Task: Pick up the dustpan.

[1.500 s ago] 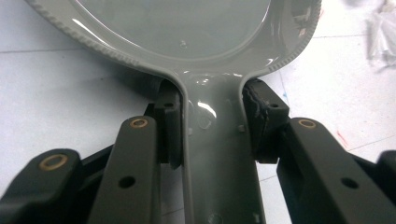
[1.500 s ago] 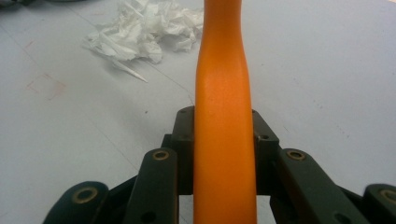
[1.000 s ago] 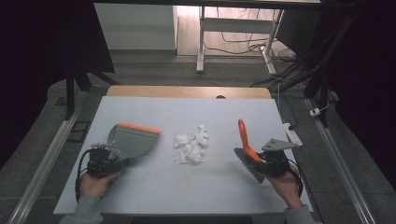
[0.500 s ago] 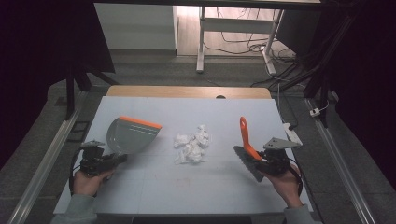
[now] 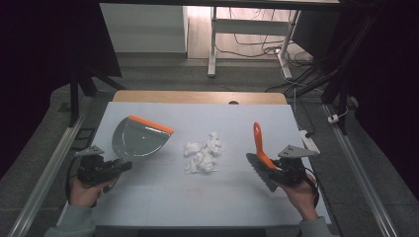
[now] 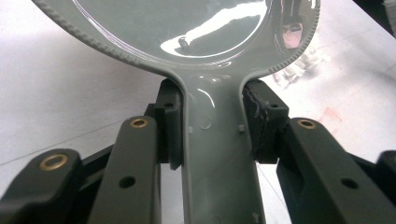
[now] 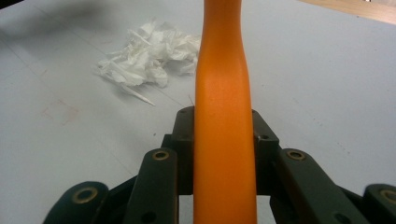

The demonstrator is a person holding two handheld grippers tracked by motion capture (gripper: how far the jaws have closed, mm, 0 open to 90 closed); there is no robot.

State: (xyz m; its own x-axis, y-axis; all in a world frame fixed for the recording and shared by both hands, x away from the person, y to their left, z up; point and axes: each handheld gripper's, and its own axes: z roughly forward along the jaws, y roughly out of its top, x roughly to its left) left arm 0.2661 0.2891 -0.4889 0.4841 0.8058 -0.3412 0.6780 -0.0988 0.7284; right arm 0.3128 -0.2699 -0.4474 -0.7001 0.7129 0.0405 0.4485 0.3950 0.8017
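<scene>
- Left gripper [image 5: 118, 166]: held in the person's left hand [image 5: 85, 191] near the left front edge of the table [image 5: 163, 207]. Its jaws are clamped on the grey handle of the dustpan; in the left gripper view the two pads [image 6: 170, 123] press against the handle from either side.
- Dustpan [image 5: 138, 140]: grey, with an orange strip along its straight front lip. It lies left of the table's centre, its round back toward the left gripper and its lip turned toward the paper. The pan's shiny inside fills the upper part of the left gripper view [image 6: 187, 32].
- Crumpled paper [image 5: 202, 154]: a loose white heap of tissue-like scraps resting on the table near its middle, between dustpan and brush and touching neither. In the right gripper view it lies to the upper left [image 7: 147, 58].
- Brush [image 5: 261, 157]: orange handle with a dark bristle head, right of the paper. The handle points away from the person and the bristle head slopes toward the table's front.
- Right gripper [image 5: 276, 169]: held in the person's right hand [image 5: 301, 195] at the right front of the table. Its jaws are closed on the brush's orange handle [image 7: 224, 140], which runs straight up between them in the right gripper view.
</scene>
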